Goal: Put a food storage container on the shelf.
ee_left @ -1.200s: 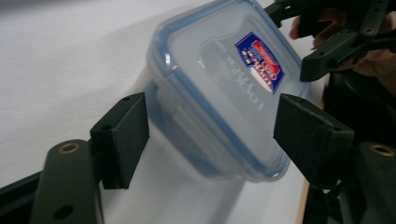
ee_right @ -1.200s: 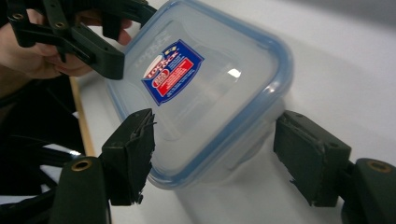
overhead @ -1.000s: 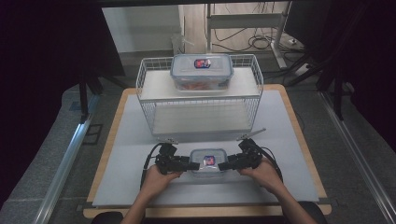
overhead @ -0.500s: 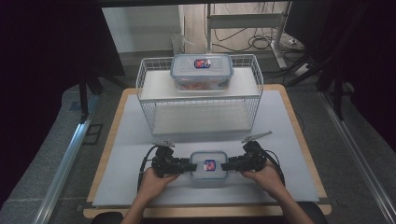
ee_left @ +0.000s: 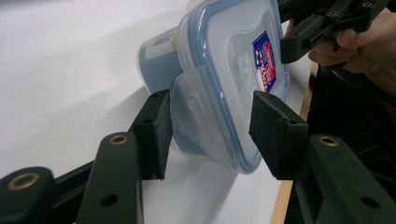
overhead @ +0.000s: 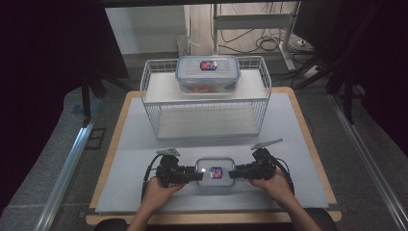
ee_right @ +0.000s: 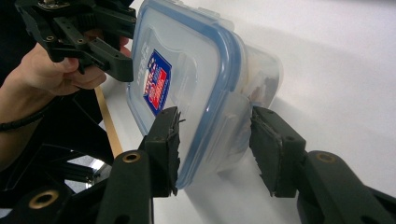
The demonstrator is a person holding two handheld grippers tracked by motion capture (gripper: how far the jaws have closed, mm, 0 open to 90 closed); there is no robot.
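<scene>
left gripper (ee_left: 210,135) jaws open astride container (ee_left: 224,79) latch tab, right gripper (ee_left: 327,23) at far end.

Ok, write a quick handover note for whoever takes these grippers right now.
Left gripper: jaws astride the left latch flap of the near box, not visibly clamped.
Right gripper: jaws astride the box's right end flap, gap on both sides.
Near box: on the mat close to the front edge, lid on, between both grippers.
Second box: on top of the wire rack, lid on.
Done: both grippers lined up on the near box's ends.
Left: probably close on the box and lift it, or work its latches; the pictures don't settle which.
</scene>
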